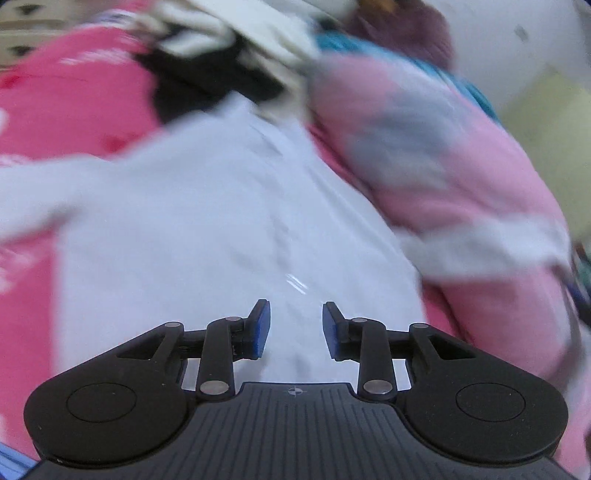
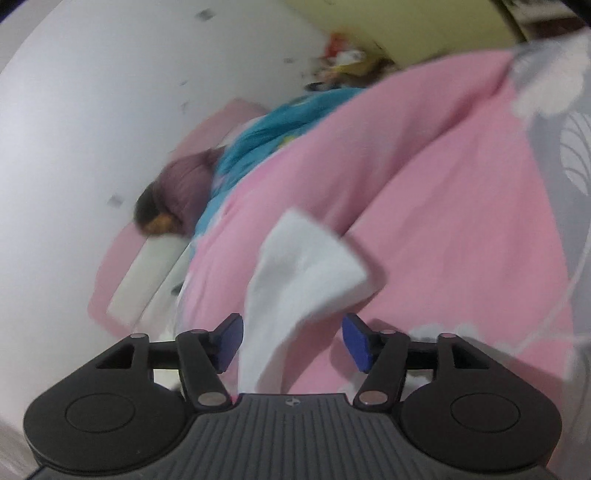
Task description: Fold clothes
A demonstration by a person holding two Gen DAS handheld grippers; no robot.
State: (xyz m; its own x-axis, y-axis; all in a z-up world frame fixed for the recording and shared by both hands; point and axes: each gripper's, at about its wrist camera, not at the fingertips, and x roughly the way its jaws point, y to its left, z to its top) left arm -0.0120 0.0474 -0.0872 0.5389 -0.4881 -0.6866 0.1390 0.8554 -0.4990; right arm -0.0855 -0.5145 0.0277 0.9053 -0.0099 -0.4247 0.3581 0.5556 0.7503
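A white garment [image 1: 207, 221] lies spread over a pile of clothes in the left wrist view. My left gripper [image 1: 296, 328] is open just above its near part, holding nothing. In the right wrist view a white sleeve or corner of the garment [image 2: 299, 273] runs between the fingers of my right gripper [image 2: 292, 341], which is open around it and not clamped. Both views are motion-blurred.
A bright pink garment [image 1: 62, 96] lies left, a black one [image 1: 199, 81] and cream ones [image 1: 251, 29] behind. A pink patterned quilt [image 2: 424, 192] with grey print lies right, with teal cloth [image 2: 266, 136], a purple item [image 2: 184, 181] and a white wall [image 2: 92, 110].
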